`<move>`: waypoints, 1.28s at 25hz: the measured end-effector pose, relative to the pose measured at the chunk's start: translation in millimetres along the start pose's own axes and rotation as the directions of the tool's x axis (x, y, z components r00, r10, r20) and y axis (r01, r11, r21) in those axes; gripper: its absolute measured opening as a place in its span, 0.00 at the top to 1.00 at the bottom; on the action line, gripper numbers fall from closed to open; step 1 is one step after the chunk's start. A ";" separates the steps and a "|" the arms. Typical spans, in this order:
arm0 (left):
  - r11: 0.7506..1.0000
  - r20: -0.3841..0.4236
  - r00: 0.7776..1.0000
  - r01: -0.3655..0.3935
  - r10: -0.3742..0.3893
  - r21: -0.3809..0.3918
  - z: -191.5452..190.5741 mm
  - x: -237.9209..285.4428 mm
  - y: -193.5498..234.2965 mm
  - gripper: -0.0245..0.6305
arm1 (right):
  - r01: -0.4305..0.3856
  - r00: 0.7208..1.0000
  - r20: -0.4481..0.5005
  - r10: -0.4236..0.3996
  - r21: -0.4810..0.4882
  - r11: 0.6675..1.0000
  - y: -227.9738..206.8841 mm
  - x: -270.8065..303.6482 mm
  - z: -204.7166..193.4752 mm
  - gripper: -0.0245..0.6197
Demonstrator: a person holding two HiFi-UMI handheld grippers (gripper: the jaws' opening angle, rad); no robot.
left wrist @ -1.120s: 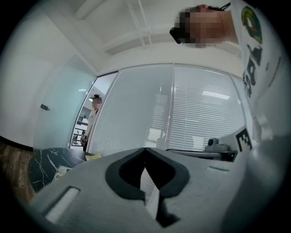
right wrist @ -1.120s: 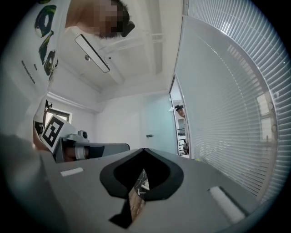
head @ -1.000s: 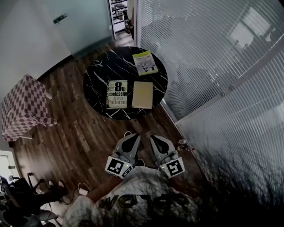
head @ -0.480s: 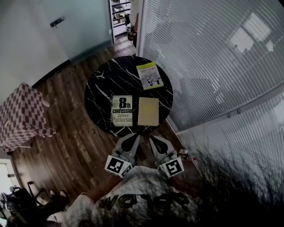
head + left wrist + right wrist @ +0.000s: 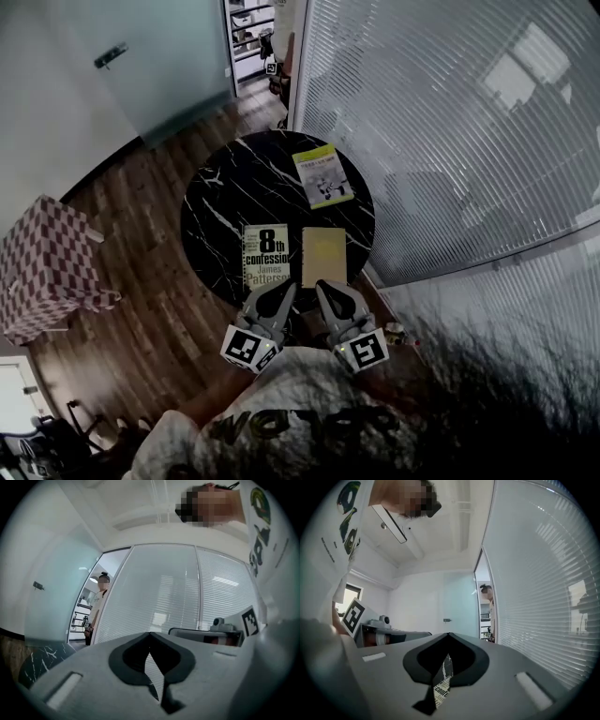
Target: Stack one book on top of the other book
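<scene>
Three books lie on the round black marble table (image 5: 225,202). A book titled "8th confession" (image 5: 266,255) and a plain tan book (image 5: 324,256) lie side by side near the front edge. A yellow-green book (image 5: 322,175) lies farther back. My left gripper (image 5: 281,290) is shut and empty, just short of the table edge below the "8th confession" book. My right gripper (image 5: 324,287), also shut and empty, sits below the tan book. In the left gripper view, the left gripper (image 5: 150,633) points level at the blinds. The right gripper (image 5: 448,634) shows a strip of book print through its slit.
A checkered box (image 5: 47,267) stands on the wood floor at the left. A glass wall with blinds (image 5: 450,141) runs close along the table's right side. A person (image 5: 101,602) stands in the doorway behind the table. A small object (image 5: 394,330) lies on the floor by the right gripper.
The table and books have drawn closer in the head view. Both grippers, still shut, now reach the table's near edge.
</scene>
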State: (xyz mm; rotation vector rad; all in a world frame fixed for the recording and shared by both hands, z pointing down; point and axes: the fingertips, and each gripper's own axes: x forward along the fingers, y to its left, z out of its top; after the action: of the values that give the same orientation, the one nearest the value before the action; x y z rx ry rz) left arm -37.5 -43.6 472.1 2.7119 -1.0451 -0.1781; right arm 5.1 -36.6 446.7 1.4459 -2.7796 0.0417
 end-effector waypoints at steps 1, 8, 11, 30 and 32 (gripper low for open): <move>1.000 -0.004 1.000 0.003 -0.003 -0.001 -1.0 2.4 3.6 0.96 | 0.002 1.000 -0.002 -0.002 -0.002 1.000 -2.0 3.1 -0.1 0.96; 1.000 -0.045 0.999 0.011 -0.012 -0.017 -21.8 28.4 10.8 0.96 | 0.031 0.998 -0.050 -0.030 0.021 0.999 -30.8 4.0 -22.7 0.96; 1.000 -0.082 0.997 0.014 -0.016 -0.025 -39.5 42.6 11.6 0.96 | 0.051 0.996 -0.080 -0.050 0.018 0.999 -53.6 0.5 -39.2 0.96; 0.976 -0.616 0.784 -0.183 0.072 -0.118 -273.2 92.9 81.6 0.76 | 0.209 0.826 -0.557 -0.085 0.163 0.964 -179.1 -9.3 -274.4 0.75; 0.969 -0.673 0.737 -0.204 0.060 -0.136 -298.1 94.2 87.3 0.73 | 0.243 0.790 -0.609 -0.071 0.205 0.948 -183.1 -10.1 -303.2 0.72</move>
State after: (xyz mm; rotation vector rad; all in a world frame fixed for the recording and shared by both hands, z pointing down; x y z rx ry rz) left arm 33.5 -119.5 779.6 2.2009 -0.9138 0.6399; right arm 159.2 -125.1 753.2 1.3910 -2.1816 0.7706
